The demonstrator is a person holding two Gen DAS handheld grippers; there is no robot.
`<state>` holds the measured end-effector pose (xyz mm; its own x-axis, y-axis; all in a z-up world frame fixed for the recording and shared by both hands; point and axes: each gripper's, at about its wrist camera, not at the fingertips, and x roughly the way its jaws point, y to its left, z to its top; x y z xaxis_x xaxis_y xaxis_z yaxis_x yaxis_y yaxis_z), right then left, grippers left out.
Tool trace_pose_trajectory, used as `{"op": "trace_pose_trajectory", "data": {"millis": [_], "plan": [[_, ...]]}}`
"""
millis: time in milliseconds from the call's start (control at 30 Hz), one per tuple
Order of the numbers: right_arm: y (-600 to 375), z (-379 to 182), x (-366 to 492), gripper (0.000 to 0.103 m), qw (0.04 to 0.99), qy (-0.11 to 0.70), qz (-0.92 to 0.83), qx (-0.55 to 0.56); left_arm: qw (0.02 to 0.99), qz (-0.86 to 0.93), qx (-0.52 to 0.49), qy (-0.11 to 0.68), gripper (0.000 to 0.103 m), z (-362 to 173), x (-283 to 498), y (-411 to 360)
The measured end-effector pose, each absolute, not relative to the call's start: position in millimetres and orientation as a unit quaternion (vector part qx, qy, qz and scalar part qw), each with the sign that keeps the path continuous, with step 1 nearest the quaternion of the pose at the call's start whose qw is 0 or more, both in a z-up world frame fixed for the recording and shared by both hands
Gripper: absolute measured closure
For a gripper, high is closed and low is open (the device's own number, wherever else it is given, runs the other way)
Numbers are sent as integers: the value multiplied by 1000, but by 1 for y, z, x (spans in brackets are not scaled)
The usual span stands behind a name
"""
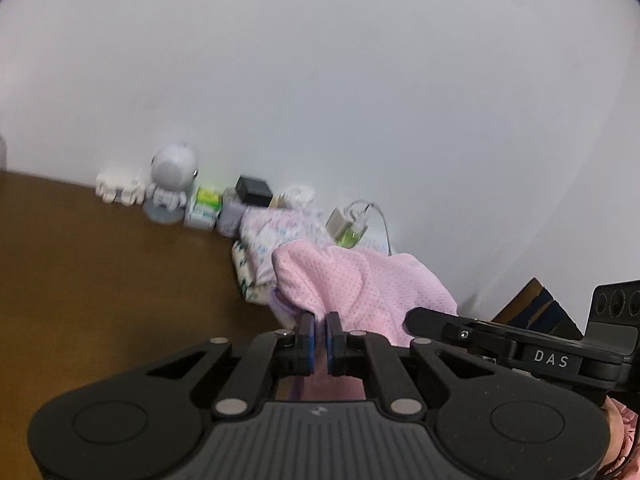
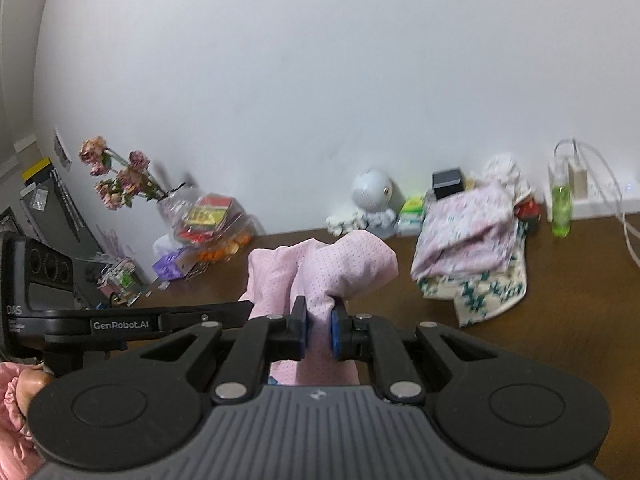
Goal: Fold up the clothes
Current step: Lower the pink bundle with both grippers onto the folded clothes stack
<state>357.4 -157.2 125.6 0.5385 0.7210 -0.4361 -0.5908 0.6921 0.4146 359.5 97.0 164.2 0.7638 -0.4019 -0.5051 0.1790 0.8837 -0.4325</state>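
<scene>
A pink dotted garment (image 1: pixel 360 280) is bunched up between both grippers, above the brown table (image 1: pixel 100 260). My left gripper (image 1: pixel 319 330) is shut on an edge of it. In the right wrist view the same pink garment (image 2: pixel 344 268) rises in a lump, and my right gripper (image 2: pixel 319 320) is shut on it. The right gripper's body (image 1: pixel 520 340) shows at the right of the left wrist view, close by. The left gripper's body (image 2: pixel 120 324) shows at the left of the right wrist view.
A stack of folded patterned clothes (image 2: pixel 472 248) lies at the back of the table (image 2: pixel 580 300) by the white wall. A white round robot figure (image 2: pixel 372 192), small boxes (image 2: pixel 412 208), a green bottle (image 2: pixel 562 204), a charger with cable (image 2: pixel 580 176) and dried flowers (image 2: pixel 116 176) line the wall.
</scene>
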Motion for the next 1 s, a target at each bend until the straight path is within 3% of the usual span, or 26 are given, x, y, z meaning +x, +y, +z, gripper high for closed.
{"op": "trace_pose_trajectory", "data": {"millis": [367,733,1000], "plan": [[-149,133,438,93,870,311,363,123,921,-150,-191,305,99,173,438,82],[-100,137,533,93,846,322,404,131,917,-116,-263,278,99,171,499,140],[-121,109,591,93,847,339,378,157,899,-125,-266,324,99,141,573,120]]}}
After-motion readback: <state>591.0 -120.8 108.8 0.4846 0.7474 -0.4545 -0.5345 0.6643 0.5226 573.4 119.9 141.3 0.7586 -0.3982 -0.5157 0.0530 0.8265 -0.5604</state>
